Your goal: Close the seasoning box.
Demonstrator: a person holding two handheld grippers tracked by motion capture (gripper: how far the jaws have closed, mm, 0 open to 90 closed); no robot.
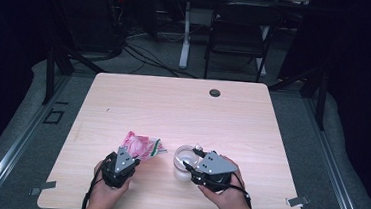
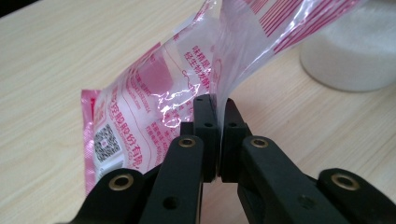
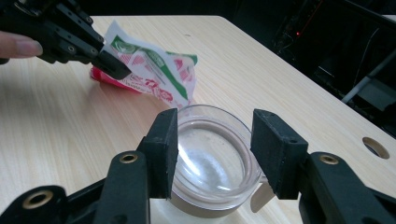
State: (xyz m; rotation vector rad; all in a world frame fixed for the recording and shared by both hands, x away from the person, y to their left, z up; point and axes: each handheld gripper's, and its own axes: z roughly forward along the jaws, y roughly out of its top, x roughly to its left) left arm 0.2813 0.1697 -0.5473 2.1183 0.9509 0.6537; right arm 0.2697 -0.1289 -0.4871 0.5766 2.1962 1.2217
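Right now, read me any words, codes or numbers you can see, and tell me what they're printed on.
Packet: pink Chinese print, too warped by glare and folds to quote.
Packet, lower corner: a QR code, no legible text beside it.
Packet's other face: green and red logo, too small to read.
Glass jar: no text.

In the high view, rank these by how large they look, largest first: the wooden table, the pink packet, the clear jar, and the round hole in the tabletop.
1. Wooden table
2. Pink packet and clear jar: too alike to rank
3. Round hole

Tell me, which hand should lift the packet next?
Left, probably. Its tongs are already shut on the packet. The right tongs sit open around the jar.
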